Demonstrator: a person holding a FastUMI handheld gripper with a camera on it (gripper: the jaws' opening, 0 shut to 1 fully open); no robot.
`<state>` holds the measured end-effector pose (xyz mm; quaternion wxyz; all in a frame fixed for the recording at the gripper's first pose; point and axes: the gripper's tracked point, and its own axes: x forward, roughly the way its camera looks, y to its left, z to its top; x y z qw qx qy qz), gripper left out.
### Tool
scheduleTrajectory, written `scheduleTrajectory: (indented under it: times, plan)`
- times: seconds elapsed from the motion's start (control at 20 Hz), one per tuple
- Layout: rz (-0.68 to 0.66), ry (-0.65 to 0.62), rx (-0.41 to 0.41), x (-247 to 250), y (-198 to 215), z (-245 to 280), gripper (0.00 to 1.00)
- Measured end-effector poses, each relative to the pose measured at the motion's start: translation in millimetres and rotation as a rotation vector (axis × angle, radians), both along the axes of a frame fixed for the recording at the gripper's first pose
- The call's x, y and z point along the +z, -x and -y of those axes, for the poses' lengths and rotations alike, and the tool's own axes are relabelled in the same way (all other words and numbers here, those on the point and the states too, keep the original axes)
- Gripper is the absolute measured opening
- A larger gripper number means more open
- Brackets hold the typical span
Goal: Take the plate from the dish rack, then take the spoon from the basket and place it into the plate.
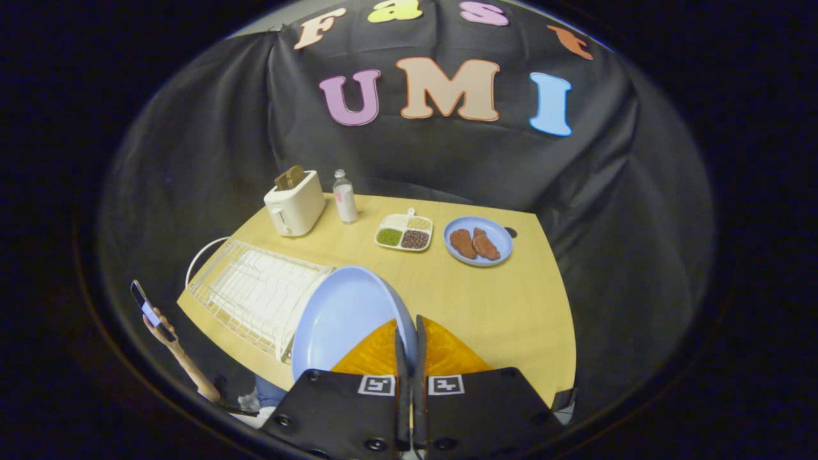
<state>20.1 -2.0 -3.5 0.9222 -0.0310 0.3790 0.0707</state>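
Note:
My gripper [409, 332] is shut on the rim of a light blue plate [345, 319], which hangs tilted above the wooden table [505, 306]. The plate leans out to the left of the fingers, its hollow face toward me. Beyond it on the left lies the white wire dish rack [255, 294], with no dishes in it. An orange basket [441, 354] sits on the table right under the fingers, partly hidden by them and by the plate. I cannot make out the spoon.
At the back stand a white toaster [295, 203] with toast, a small bottle [345, 197], a divided dish of grains [404, 231] and a blue plate with two brown pieces [478, 241]. A hand with a phone [153, 314] is off the table's left corner.

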Motion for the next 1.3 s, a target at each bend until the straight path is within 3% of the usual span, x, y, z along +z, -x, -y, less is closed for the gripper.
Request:
scheduleTrajectory:
  times: [0.3, 0.55, 0.95, 1.3]
  plan:
    - [-0.056, -0.147, -0.034, -88.8, 44.5, 41.2, 0.05]
    - [-0.055, -0.174, -0.096, -154.8, 28.7, 48.0, 0.05]
    - [-0.043, -0.332, -0.093, -194.5, 6.6, 14.1, 0.05]
    - [-0.157, -0.450, -0.127, -232.1, 16.2, 28.3, 0.05]
